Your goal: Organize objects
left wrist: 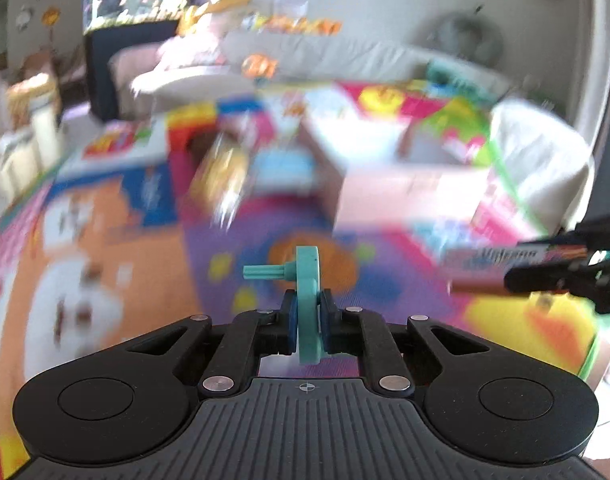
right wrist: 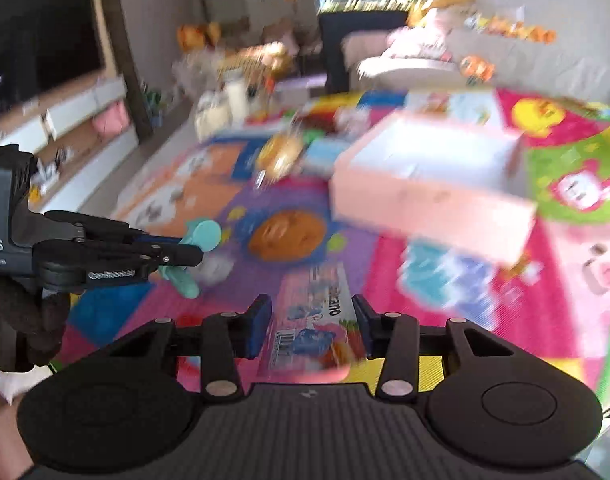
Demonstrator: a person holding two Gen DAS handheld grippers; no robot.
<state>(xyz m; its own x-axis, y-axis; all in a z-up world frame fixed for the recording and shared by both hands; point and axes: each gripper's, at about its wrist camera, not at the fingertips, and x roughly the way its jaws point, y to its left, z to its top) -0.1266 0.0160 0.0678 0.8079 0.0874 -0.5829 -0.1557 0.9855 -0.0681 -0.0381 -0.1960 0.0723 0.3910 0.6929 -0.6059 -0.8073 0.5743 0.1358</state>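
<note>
- Our left gripper point(left wrist: 308, 322) is clamped on the teal toy point(left wrist: 307, 304).
- Our right gripper point(right wrist: 312, 326) grips the printed packet point(right wrist: 309, 332).
- Neither is in the pink box point(right wrist: 433, 200) yet.

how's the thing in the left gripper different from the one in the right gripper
The teal plastic piece in the left gripper is one plain colour and thin, a disc with a peg sticking out; the printed packet in the right gripper is multicoloured, lettered, flat and wider. The left jaws stand nearly together on the teal piece; the right jaws stand further apart around the packet. Both are held above the colourful play mat.
</note>
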